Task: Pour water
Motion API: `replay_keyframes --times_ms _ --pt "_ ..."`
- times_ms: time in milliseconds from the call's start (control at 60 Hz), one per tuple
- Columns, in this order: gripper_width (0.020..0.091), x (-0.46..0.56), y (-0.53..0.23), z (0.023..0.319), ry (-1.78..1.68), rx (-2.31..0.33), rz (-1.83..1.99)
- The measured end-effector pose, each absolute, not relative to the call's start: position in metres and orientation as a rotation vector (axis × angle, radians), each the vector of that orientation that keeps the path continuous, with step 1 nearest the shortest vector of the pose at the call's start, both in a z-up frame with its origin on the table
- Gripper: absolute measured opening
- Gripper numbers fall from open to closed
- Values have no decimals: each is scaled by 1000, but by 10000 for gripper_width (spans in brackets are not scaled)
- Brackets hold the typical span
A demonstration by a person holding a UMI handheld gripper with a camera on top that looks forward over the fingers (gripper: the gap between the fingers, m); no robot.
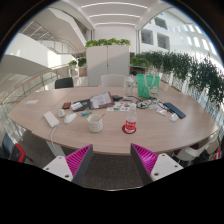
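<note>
Gripper [112, 160] open wide, holding nothing.
Beyond it, on the round wooden table [150, 135]: red cup [129, 126], clear glass [96, 124] alongside.

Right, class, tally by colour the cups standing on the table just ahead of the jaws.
White cup: 1
Red cup: 1
Total: 2
The jaws are open and hold nothing; both cups stand beyond them on the table.

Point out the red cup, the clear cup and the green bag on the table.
red cup [130, 126], gripper view, on its side wall.
clear cup [96, 124], gripper view, on its side wall.
green bag [148, 86], gripper view, on its front face.
</note>
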State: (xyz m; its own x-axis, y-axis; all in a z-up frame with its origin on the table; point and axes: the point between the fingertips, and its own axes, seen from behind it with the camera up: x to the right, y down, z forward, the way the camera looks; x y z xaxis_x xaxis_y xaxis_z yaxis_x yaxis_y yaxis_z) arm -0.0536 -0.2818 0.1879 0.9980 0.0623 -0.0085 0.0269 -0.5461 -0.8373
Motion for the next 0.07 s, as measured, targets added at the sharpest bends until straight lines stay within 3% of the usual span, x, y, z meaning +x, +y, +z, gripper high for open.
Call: replay_keyframes --times_ms 67 --pt "841 -58 -286 193 -83 -2146 28"
